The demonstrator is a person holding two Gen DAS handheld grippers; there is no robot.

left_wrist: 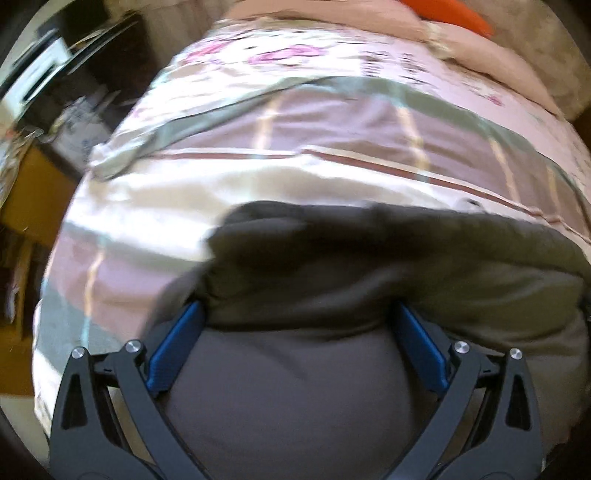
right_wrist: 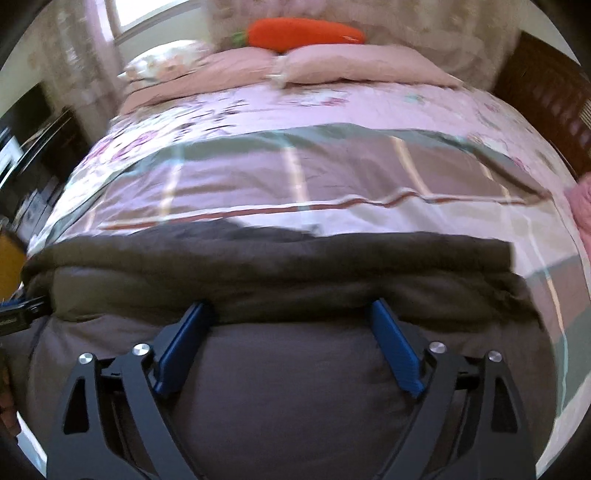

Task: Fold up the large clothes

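Note:
A large dark grey-brown garment (left_wrist: 332,266) lies folded in thick layers on the near part of the bed; it also shows in the right wrist view (right_wrist: 280,266). My left gripper (left_wrist: 299,310) is open, its blue pads (left_wrist: 177,347) wide apart over the garment's left part, tips against a fold. My right gripper (right_wrist: 293,308) is open too, its blue pads (right_wrist: 395,347) spread over the garment's middle, tips at the fold edge. The left gripper's body (right_wrist: 18,314) shows at the left edge of the right wrist view. Both views are blurred.
The bed has a pink, striped and floral cover (right_wrist: 295,147). Pink pillows (right_wrist: 351,66) and an orange carrot plush (right_wrist: 303,33) lie at its head. Dark furniture (left_wrist: 74,74) stands left of the bed, a dark wooden frame (right_wrist: 546,96) to the right.

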